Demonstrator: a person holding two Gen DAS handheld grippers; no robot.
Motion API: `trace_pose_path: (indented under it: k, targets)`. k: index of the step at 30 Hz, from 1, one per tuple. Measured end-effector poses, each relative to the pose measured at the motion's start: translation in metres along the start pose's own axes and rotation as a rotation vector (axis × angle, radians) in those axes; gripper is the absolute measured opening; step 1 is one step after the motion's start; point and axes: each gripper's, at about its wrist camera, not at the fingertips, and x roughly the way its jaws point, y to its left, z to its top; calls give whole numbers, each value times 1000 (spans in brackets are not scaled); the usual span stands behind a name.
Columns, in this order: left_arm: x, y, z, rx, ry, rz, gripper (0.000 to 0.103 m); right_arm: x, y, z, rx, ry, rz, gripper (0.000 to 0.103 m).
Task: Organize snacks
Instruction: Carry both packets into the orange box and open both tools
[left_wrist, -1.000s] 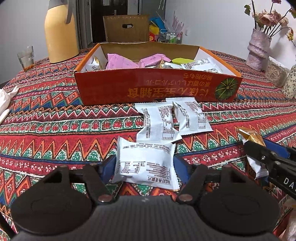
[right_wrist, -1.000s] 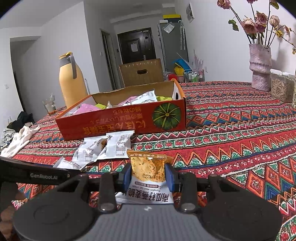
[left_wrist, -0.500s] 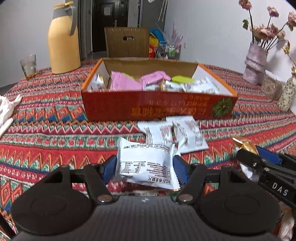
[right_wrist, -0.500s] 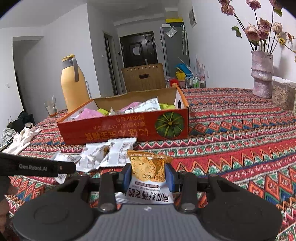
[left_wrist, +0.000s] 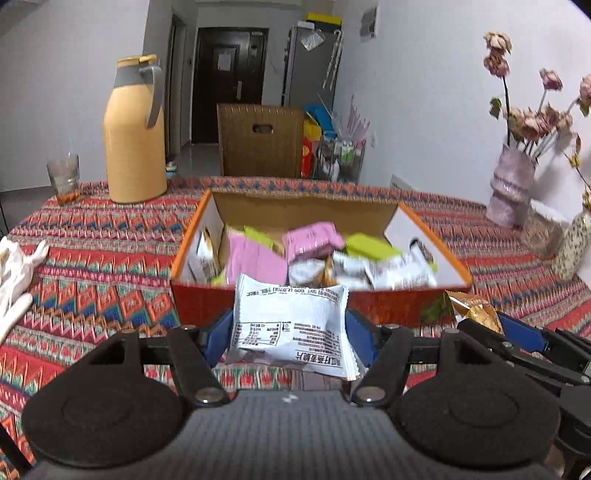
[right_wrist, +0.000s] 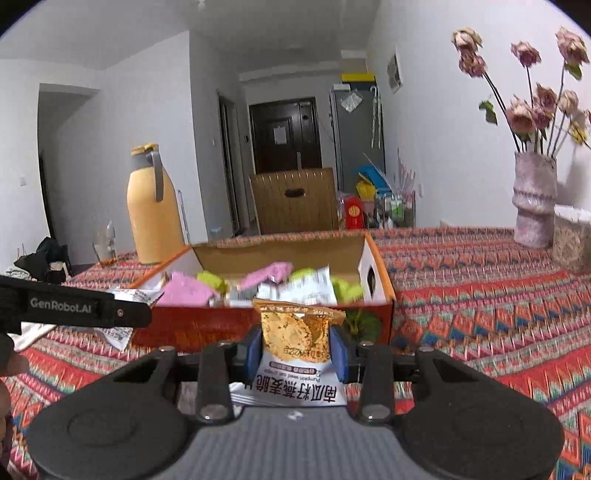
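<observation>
Now both grippers are gripping packets just before the box (left_wrist: 369, 308) for dropping in. Left gripper (left_wrist: 288, 334) is clamping a white packet (left_wrist: 291, 325); right gripper (right_wrist: 295, 349) is pinching an orange packet (right_wrist: 295, 339).

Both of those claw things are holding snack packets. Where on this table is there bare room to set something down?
The tablecloth is bare between the orange box and the pink vase, and between the box and the yellow jug. The box is crowded with packets.
</observation>
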Motion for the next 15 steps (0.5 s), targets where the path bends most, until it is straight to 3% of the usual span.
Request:
trace_pose_path:
  k: [15]
  targets:
    - [49,-2,61,-36,-68,57,67,71,3,59,-40,-60,-21,37]
